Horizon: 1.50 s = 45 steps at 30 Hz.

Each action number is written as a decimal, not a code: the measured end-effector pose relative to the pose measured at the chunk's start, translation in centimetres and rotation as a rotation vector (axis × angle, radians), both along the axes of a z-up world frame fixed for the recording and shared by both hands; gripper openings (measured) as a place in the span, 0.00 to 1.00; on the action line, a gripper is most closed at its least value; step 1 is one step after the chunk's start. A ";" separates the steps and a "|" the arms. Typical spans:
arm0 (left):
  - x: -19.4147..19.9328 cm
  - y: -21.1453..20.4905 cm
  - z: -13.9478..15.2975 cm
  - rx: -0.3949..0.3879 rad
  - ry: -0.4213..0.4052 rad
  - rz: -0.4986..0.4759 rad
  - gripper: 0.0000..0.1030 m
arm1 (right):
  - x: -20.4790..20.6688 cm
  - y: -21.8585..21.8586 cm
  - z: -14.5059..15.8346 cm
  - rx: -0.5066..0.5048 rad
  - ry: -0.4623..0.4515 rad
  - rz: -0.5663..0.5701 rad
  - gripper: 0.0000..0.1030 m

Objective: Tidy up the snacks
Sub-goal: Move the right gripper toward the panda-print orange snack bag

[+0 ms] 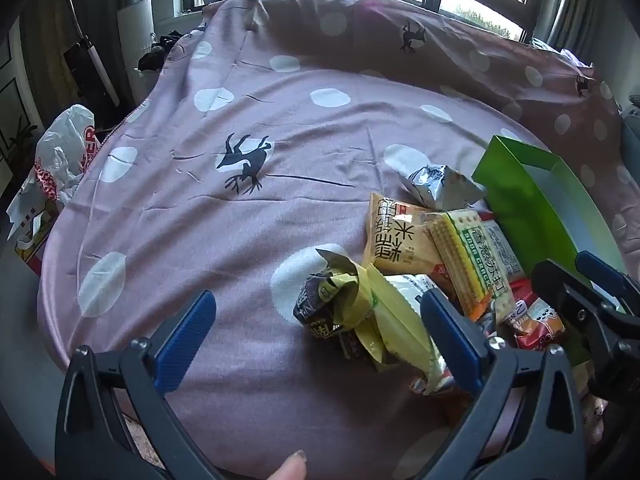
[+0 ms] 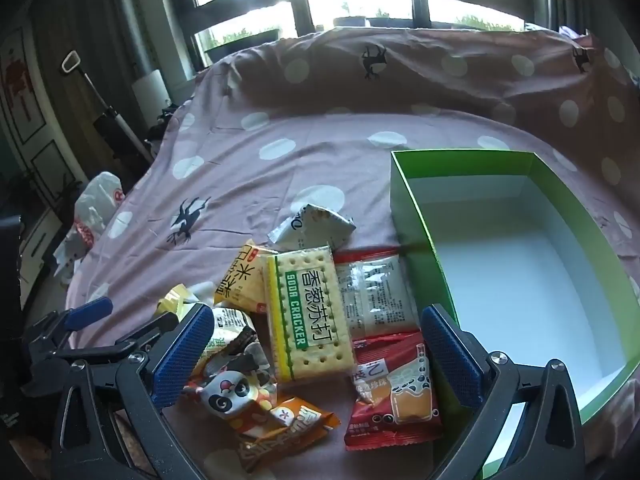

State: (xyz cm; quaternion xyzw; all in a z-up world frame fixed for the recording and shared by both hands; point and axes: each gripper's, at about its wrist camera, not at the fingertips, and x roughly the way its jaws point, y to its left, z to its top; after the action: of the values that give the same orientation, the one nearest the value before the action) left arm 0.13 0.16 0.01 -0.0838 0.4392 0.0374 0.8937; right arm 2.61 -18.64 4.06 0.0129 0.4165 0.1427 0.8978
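A pile of snack packets lies on a pink spotted bedspread (image 1: 240,240). A soda cracker pack (image 2: 308,312) lies on top, with a red milk-tea packet (image 2: 396,396), a panda packet (image 2: 228,396) and a yellow rice-snack bag (image 2: 240,280) around it. A green box (image 2: 424,224) with a white empty inside stands to the pile's right. My right gripper (image 2: 316,344) hovers open over the pile, its blue pads on either side of the cracker pack. My left gripper (image 1: 320,328) is open at the pile's left edge, above a yellow wrapper (image 1: 376,312). The right gripper (image 1: 592,292) also shows in the left wrist view.
A silver packet (image 2: 312,224) lies behind the pile. A white plastic bag (image 1: 64,152) sits off the bed's left edge. A raised fold of bedspread (image 2: 400,76) runs along the back below the windows. A fingertip (image 1: 290,470) shows at the bottom.
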 end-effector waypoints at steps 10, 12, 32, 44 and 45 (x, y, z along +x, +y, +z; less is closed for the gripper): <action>-0.6 0.1 0.1 0.012 -0.029 -0.007 0.99 | -0.1 0.4 0.3 -0.026 -0.012 -0.023 1.00; -0.5 0.2 0.2 0.000 -0.028 -0.010 0.99 | -0.2 0.1 -0.2 -0.021 -0.013 -0.025 1.00; -1.0 0.1 0.9 -0.062 -0.052 -0.027 0.97 | -0.2 -0.2 -0.1 -0.024 -0.035 -0.028 0.95; -1.7 -0.1 1.6 -0.128 -0.050 -0.031 0.94 | -0.7 -0.3 0.5 -0.010 -0.034 -0.028 0.91; -1.8 -0.1 1.5 -0.129 -0.047 -0.029 0.94 | -0.8 -0.4 0.5 -0.006 -0.034 -0.026 0.91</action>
State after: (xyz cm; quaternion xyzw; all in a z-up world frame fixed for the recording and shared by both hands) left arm -1.64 0.05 1.55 -0.1359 0.4205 -0.0059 0.8970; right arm 1.78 -18.99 4.60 0.0132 0.4013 0.1300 0.9066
